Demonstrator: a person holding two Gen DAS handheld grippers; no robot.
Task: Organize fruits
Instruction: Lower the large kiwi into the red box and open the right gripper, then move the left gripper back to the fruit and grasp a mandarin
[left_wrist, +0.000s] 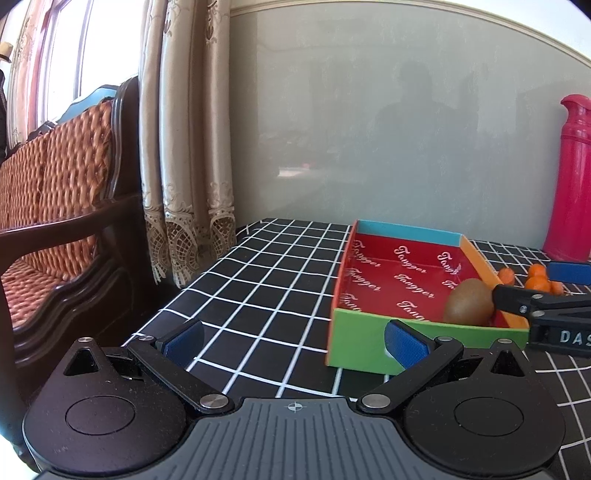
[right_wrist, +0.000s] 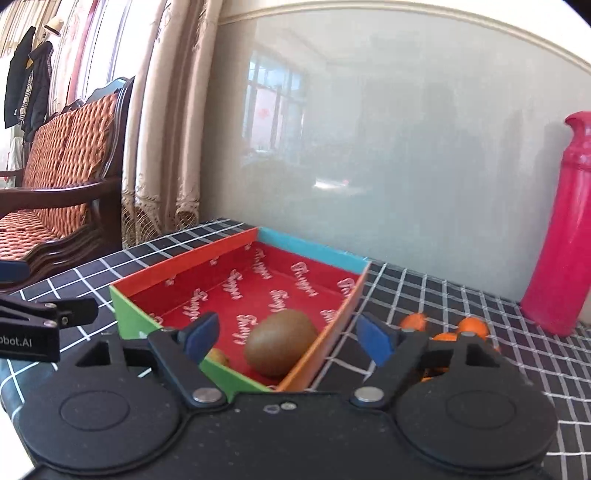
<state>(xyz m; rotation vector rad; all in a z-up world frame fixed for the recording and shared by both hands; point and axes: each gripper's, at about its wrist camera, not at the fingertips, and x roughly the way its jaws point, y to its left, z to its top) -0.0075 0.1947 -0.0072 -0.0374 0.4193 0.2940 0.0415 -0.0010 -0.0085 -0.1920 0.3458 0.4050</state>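
Brown kiwi (right_wrist: 282, 341) lay in box (right_wrist: 236, 376), between right gripper (right_wrist: 286, 336) jaws, apart, untouched; looked light, firm, fuzzy; grip across middle. Left gripper (left_wrist: 293, 338) jaws apart, empty.

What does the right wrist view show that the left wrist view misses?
Only the right wrist view: a small yellowish fruit in the box's near corner, half hidden behind the right tongs, which stand open around the kiwi; coats hanging by the window. Only the left wrist view: the open, empty left tongs over the checked cloth. Both: the box, kiwi, oranges outside it, pink flask.
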